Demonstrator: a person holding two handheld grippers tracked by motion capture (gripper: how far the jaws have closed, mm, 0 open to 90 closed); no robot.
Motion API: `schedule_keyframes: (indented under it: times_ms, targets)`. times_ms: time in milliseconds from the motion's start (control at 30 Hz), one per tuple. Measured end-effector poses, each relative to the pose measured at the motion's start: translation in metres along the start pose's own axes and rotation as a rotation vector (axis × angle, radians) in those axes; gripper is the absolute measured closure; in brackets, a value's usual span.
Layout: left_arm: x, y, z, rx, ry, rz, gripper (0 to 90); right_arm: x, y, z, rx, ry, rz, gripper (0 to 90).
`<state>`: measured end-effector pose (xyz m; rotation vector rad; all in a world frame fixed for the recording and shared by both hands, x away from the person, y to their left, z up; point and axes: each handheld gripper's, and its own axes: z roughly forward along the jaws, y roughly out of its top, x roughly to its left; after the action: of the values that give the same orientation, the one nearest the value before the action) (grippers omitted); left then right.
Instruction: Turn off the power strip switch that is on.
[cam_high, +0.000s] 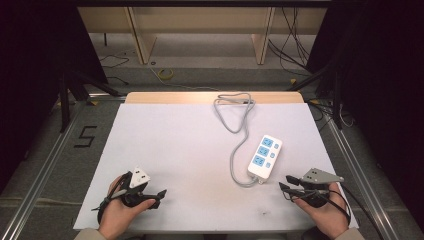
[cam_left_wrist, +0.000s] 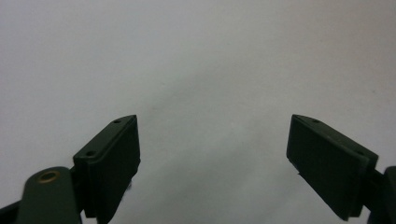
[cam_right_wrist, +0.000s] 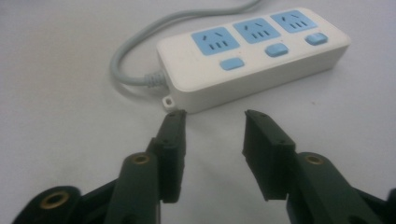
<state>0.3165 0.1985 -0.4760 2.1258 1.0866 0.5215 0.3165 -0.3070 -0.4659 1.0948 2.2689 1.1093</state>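
While nothing is yet held, the work looks barely begun; the power strip (cam_high: 265, 156) lies flat on the white table (cam_high: 175, 150), right of centre, its three blue sockets facing up and its grey cord (cam_high: 235, 120) looping away toward the far edge, where the plug end rests near the wooden strip (I cannot make out the plug itself clearly). Nearest to it is the right gripper (cam_right_wrist: 212, 114), low over the table just short of the strip's cord end; its jaws stand spread with only bare table between them, and the tips are near the white casing but apart from it. At the near left corner the left gripper (cam_high: 161, 193) sits well apart from the strip; in the left gripper view its jaws are spread wide over empty white surface. Judging by this, the reach is nearly made and everything else is left: closing on the strip, and whatever moving or switching follows.
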Motion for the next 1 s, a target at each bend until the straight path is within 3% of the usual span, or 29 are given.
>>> schedule_keyframes:
  times_ms: [400,1000]
  targets:
    - [0.002,0.0,0.002,0.01,0.008,0.004,17.2,0.0,0.001,-0.007,0.056,-0.051,-0.032,90.0]
    - [0.003,0.0,0.002,0.006,0.014,0.001,17.1,-0.002,0.013,-0.005,0.076,-0.075,-0.037,90.0]
